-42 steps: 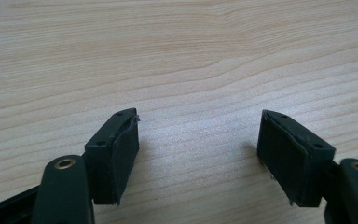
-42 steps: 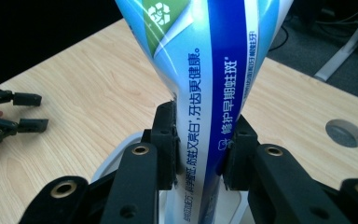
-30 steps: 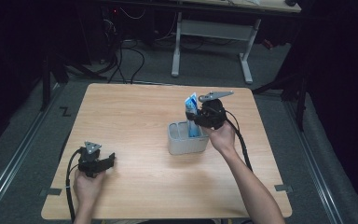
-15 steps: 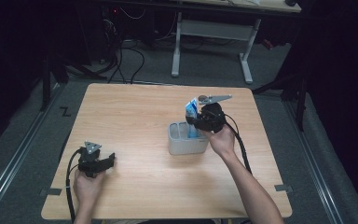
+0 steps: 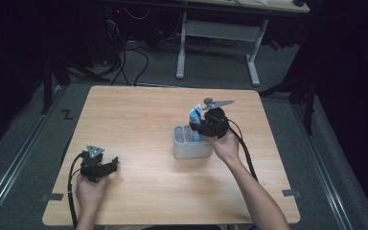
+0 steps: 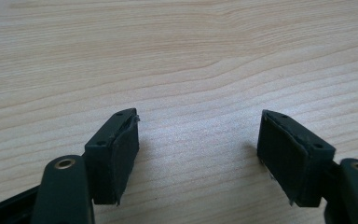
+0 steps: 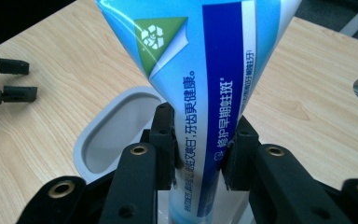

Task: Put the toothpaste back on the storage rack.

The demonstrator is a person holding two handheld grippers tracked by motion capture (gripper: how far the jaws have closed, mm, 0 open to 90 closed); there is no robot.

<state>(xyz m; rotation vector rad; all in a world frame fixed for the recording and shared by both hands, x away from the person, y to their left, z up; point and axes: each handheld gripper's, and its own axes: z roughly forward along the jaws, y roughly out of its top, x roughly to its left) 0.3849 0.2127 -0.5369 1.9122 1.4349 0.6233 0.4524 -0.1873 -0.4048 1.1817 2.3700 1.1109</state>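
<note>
Right gripper [image 7: 198, 161]: fingers clamped on blue toothpaste tube [image 7: 205, 84], tube upright, lower end inside grey holder [image 5: 191, 143] right of centre on wooden worktop [image 5: 139, 120]. Left gripper [image 5: 97, 165]: near front left corner, well apart from holder, fingers spread wide over bare wood, gripping nothing.

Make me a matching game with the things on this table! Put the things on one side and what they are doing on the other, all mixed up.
Things:
1. toothpaste tube
2. grey holder
3. left gripper
4. right gripper

States:
A. open, with bare table between its jaws
B. shut on something blue
C. standing up, squeezed from both sides
D. sitting on the table with its top open

Pairs: 1-C, 2-D, 3-A, 4-B
</note>
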